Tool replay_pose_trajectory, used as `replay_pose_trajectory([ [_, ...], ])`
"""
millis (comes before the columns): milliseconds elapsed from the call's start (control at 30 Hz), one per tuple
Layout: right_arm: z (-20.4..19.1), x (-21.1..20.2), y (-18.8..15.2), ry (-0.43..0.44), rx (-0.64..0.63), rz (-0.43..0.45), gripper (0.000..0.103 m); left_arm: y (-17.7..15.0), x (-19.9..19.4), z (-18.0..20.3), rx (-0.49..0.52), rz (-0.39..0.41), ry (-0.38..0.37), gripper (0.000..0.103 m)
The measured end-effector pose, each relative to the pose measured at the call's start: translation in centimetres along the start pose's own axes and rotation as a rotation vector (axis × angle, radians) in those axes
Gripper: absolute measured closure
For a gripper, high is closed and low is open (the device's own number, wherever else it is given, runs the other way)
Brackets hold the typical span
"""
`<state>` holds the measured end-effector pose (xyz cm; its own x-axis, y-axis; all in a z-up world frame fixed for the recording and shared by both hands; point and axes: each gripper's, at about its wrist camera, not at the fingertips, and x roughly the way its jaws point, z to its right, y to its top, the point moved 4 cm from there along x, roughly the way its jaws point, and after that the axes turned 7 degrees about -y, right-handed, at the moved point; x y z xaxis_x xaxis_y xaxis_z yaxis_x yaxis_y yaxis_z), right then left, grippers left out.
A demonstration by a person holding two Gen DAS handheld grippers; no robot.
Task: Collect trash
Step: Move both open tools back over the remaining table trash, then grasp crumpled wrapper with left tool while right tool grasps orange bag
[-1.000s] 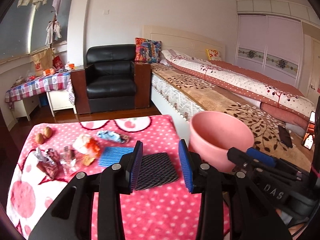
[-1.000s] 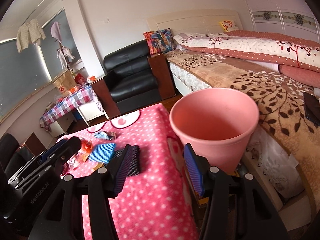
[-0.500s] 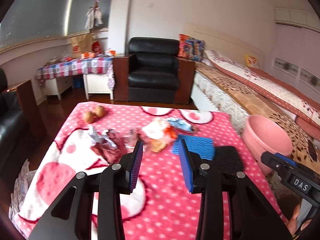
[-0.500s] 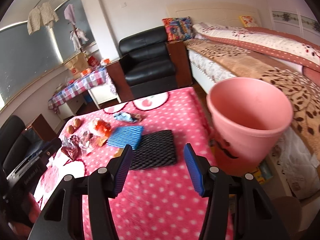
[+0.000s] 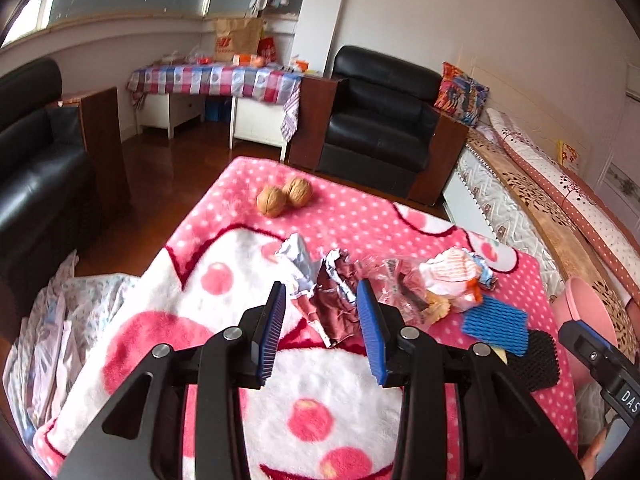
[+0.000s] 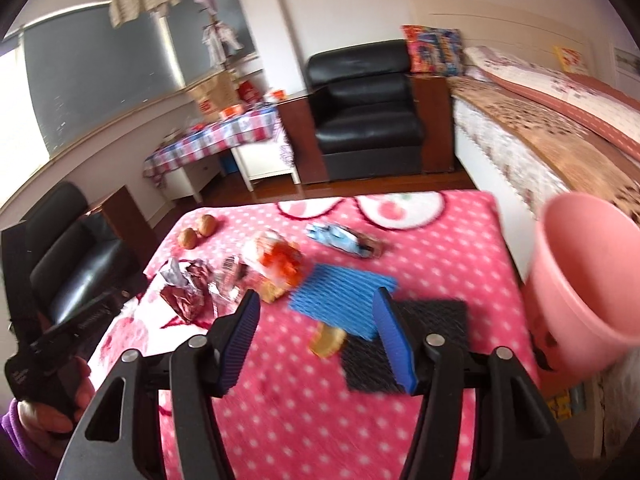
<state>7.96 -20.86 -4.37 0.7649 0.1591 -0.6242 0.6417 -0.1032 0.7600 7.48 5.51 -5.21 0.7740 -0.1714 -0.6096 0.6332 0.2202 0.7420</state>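
Since a second ago the left gripper [image 5: 322, 322] has swung away from the pink bin [image 5: 588, 320] to hang over the wrappers, jaws wide apart and holding nothing. Framed between them lies one crumpled brown-and-silver wrapper [image 5: 334, 300] on the pink spotted blanket [image 5: 344, 396] covering the counter. Just beside it sit one clear wrapper [image 5: 394, 280] and one orange-and-white wrapper [image 5: 454, 276]; a fourth, blue wrapper [image 6: 344, 238] lies farther back. One blue foam mesh [image 6: 340, 298] overlaps one black mesh [image 6: 436, 348]. Two walnuts [image 5: 284, 196] touch each other near the far edge. At the counter's right edge stands the bin. Over the meshes hangs the right gripper [image 6: 318, 342], equally wide open and empty.
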Motion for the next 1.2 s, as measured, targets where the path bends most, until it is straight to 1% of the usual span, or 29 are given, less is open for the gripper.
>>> replay_pose_trajectory([
  [100,-1.6,1.6,0.8,0.032,-0.043,-0.013,0.042,-0.1,1.6,-0.7,-0.038,-0.047,-0.009,0.066],
  [233,-3.4,3.5,1.7,0.063,-0.102,-0.026,0.039,-0.4,3.1,-1.3,-0.065,-0.089,-0.010,0.066],
  [333,-4.5,5.1,2.1,0.075,-0.126,-0.041,0.039,-0.5,3.8,-1.5,-0.087,-0.108,-0.018,0.066],
  [467,-5.5,7.5,2.5,0.074,-0.152,-0.062,0.039,-0.3,4.3,-1.6,-0.080,-0.101,0.004,0.066],
  [600,-6.0,9.6,2.5,0.044,-0.179,-0.095,0.039,-0.2,4.5,-1.6,-0.072,-0.087,0.016,0.066],
  [667,-5.9,10.5,2.4,0.040,-0.173,-0.110,0.039,-0.2,4.4,-1.5,-0.059,-0.073,0.015,0.067],
  [700,-5.8,10.8,2.3,0.038,-0.169,-0.113,0.039,-0.2,4.2,-1.4,-0.049,-0.063,0.019,0.070],
  [733,-5.7,11.1,2.3,0.037,-0.163,-0.120,0.047,-0.2,4.1,-1.3,-0.041,-0.058,0.022,0.075],
  [767,-5.6,11.4,2.2,0.038,-0.157,-0.129,0.053,-0.2,4.1,-1.3,-0.035,-0.055,0.024,0.077],
  [800,-5.5,11.7,2.1,0.037,-0.152,-0.143,0.061,-0.2,4.1,-1.3,-0.032,-0.056,0.025,0.084],
  [833,-5.4,11.9,2.1,0.033,-0.148,-0.148,0.065,-0.1,4.1,-1.3,-0.030,-0.055,0.026,0.090],
  [867,-5.2,12.0,2.0,0.033,-0.139,-0.153,0.066,-0.1,4.0,-1.4,-0.028,-0.052,0.028,0.091],
  [933,-4.8,11.9,2.0,0.045,-0.116,-0.159,0.068,-0.1,3.8,-1.3,-0.023,-0.044,0.025,0.096],
  [1200,-3.6,8.7,2.2,0.073,-0.051,-0.126,0.070,0.5,1.3,-1.2,-0.026,0.011,0.008,0.098],
])
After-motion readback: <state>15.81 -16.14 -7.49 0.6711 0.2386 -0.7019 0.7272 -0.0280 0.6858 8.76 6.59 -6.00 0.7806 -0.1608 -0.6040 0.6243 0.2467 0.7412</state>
